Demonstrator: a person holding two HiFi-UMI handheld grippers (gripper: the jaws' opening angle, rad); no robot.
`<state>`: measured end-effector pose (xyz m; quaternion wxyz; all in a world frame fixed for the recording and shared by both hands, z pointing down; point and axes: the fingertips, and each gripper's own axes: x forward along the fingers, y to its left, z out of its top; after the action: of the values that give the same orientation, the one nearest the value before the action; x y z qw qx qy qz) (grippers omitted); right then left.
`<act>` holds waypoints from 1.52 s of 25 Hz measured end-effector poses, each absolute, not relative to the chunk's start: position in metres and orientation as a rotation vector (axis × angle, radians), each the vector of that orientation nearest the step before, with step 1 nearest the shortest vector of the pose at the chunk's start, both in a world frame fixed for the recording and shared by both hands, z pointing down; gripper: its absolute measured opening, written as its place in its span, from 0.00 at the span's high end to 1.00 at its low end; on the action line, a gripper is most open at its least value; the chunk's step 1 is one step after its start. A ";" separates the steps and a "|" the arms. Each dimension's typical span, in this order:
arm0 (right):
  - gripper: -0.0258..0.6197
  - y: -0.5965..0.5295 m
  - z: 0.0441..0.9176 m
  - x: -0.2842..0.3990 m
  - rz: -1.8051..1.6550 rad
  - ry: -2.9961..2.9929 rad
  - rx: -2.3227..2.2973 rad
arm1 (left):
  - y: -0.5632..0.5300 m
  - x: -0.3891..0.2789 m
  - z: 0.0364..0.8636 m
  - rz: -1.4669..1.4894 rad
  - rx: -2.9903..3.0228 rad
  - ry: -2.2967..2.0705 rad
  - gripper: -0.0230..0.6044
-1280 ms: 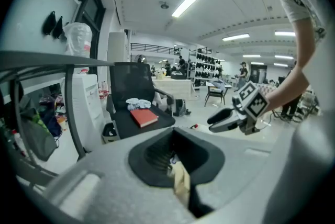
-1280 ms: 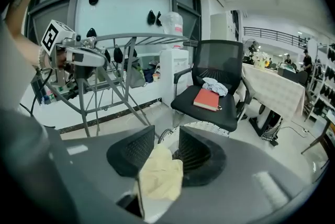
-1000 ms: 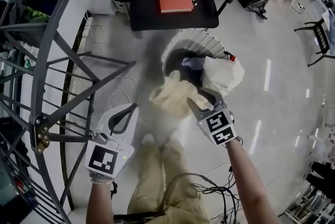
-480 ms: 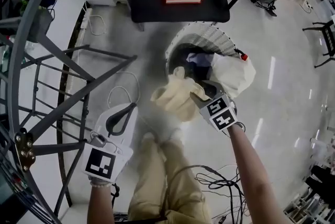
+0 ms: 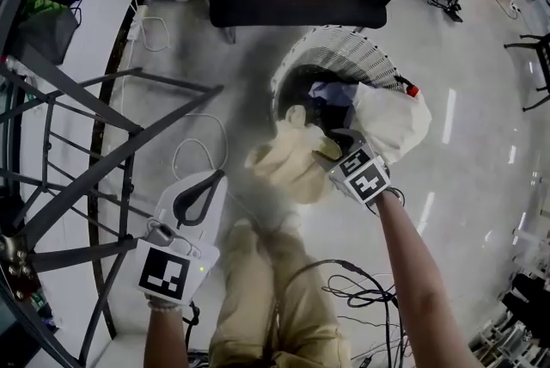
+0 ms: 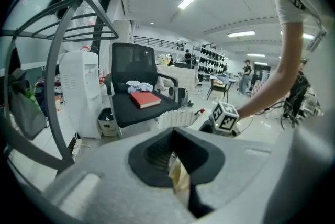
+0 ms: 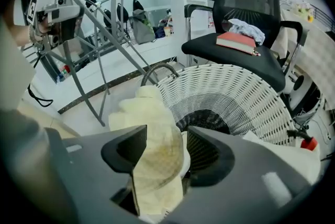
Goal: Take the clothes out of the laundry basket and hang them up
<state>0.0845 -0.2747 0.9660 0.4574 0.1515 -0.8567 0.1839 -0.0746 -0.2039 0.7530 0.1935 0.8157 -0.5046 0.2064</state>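
The right gripper (image 7: 166, 152) jaws have just been opening, freeing the cream cloth (image 5: 288, 167) between them, likely to regrip, while the left gripper (image 6: 177, 168) jaws pinch its edge.

Head view: left gripper (image 5: 206, 186), at 7 o'clock, points toward 1 o'clock, jaws closed on an edge of cream cloth (image 5: 288, 170); right gripper (image 5: 331, 148), at 3 o'clock, aims toward 10 o'clock, jaws just opened wide, the cloth loose between them.

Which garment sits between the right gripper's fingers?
The right gripper's fingers have just been opening around the pale yellow garment. The white garment drapes the basket's rim; the bluish garment lies inside.
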 end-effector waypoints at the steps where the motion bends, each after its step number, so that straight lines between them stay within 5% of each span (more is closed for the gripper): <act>1: 0.61 -0.275 0.970 0.085 0.464 -2.107 0.377 | -0.204 -0.074 0.755 0.581 2.290 -1.412 0.97; 8: 0.66 -0.273 0.984 0.089 0.529 -2.091 0.410 | -0.202 -0.073 0.756 0.594 2.295 -1.408 0.97; 12: 0.92 -0.273 0.984 0.094 0.469 -2.058 0.426 | -0.205 -0.073 0.751 0.598 2.306 -1.416 0.97; 38: 0.94 -0.244 0.778 0.081 0.352 -2.204 0.589 | -0.201 -0.079 0.603 0.552 2.440 -1.425 0.97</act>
<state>0.0805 -0.2439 0.7776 0.4047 0.2335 -0.8731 0.1396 -0.0792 -0.2014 0.6031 0.1309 0.8403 -0.4905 0.1900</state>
